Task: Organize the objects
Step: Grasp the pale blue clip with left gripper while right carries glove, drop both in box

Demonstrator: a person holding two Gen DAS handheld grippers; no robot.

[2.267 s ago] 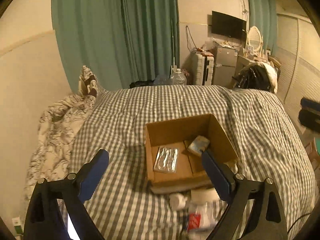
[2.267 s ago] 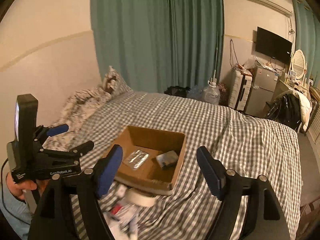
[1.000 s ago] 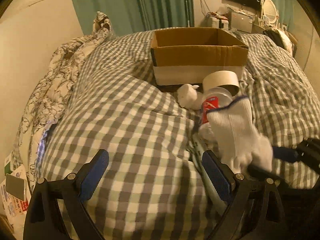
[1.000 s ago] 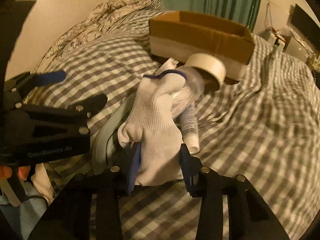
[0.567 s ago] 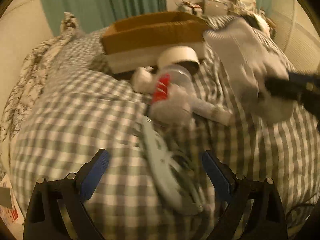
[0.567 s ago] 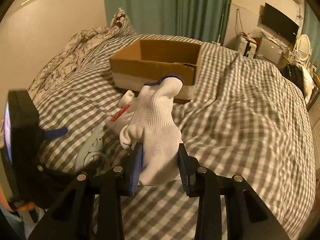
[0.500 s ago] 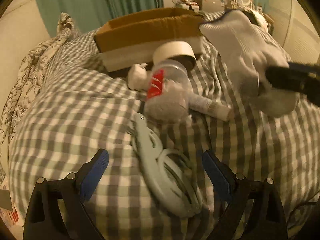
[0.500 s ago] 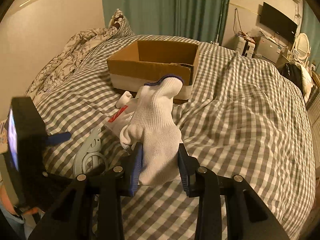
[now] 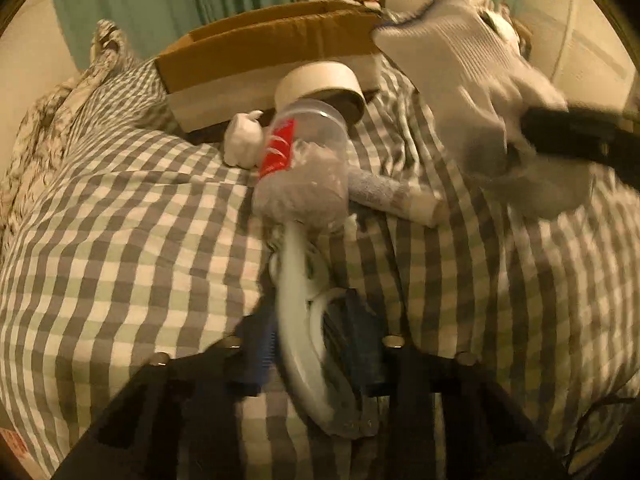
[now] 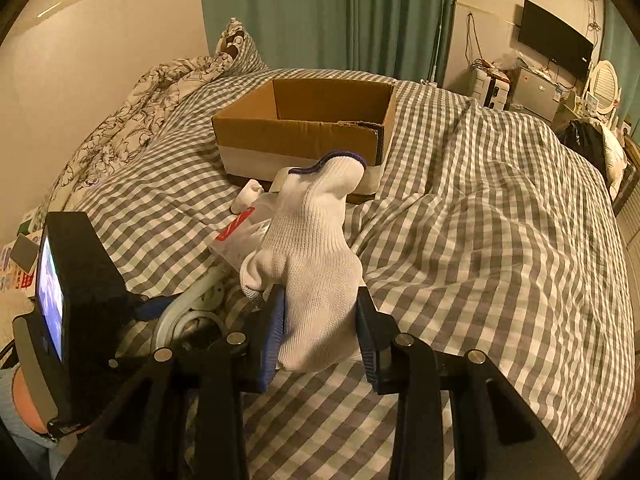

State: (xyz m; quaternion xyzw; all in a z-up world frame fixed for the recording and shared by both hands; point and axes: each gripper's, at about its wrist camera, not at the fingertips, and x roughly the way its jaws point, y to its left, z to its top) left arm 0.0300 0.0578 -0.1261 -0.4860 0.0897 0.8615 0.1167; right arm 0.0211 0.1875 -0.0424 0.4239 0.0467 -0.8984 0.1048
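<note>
My right gripper [image 10: 322, 336] is shut on a white knit glove [image 10: 316, 264] and holds it above the checked bed; the glove also shows in the left wrist view [image 9: 476, 92]. My left gripper [image 9: 310, 344] is shut on a pale blue curved plastic tool [image 9: 300, 328] lying on the bed. An open cardboard box [image 10: 308, 128] stands further back, also seen from the left wrist [image 9: 264, 60]. In front of it lie a tape roll [image 9: 320, 84], a clear plastic jar with a red label [image 9: 304, 140] and a small white object [image 9: 242, 140].
A tube [image 9: 396, 196] lies right of the jar. A checked duvet [image 10: 480, 240] covers the bed, with a floral blanket [image 10: 132, 112] on the left. Green curtains [image 10: 328, 12], a TV [image 10: 554, 44] and shelves stand behind.
My left gripper moved down and forward and shut on the pale blue tool. My right gripper lifted the glove off the pile and drew it back.
</note>
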